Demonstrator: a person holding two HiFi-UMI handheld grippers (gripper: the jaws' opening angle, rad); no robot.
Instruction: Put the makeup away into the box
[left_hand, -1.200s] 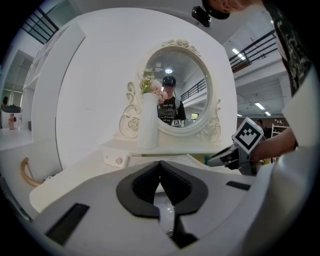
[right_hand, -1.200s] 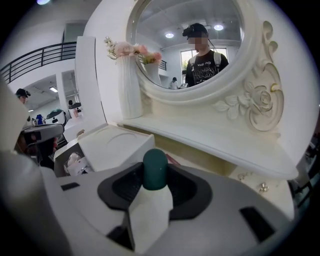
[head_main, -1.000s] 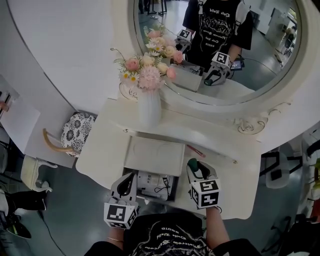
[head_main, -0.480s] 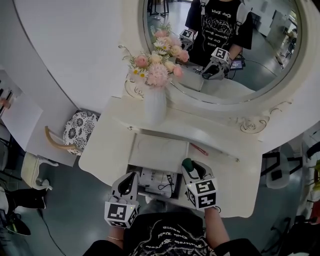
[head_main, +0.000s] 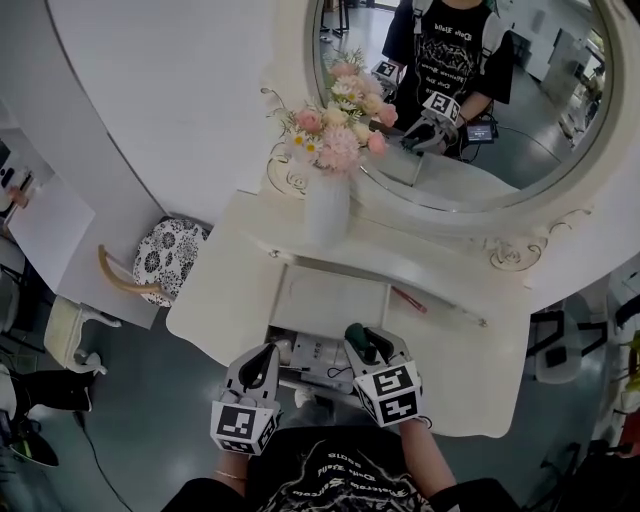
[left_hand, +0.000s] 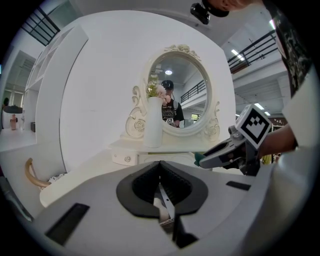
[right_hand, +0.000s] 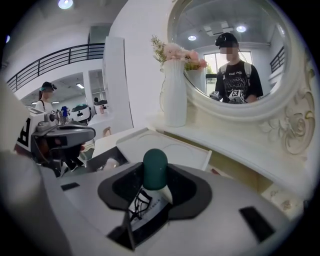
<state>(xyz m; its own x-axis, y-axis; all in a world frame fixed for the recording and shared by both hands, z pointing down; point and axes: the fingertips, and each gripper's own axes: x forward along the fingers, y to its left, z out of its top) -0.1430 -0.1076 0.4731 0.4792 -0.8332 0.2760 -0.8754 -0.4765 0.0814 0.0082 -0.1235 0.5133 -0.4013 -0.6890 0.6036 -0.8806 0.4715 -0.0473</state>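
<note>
The right claw is holding a makeup tube. The tube is white with a dark green cap and a drawing of eyelashes on it. The two jaws press on its sides, and the green cap sticks out past the claw tips.

Just in front of this claw, and a little to its left, is the open box. It has white things and a dark cord in it. The green cap is over the right side of the box. The tube is not in the box yet.

The box's flat white lid lies open past the box, farther from the claw.

The left claw is near the left front corner of the box, beside the right claw. Its jaws are squeezed together, and I see no makeup in them.

A thin red pencil lies on the white table, ahead of the right claw and a bit to its right. Far past both claws stands a white vase of pink flowers, next to a big round mirror.
</note>
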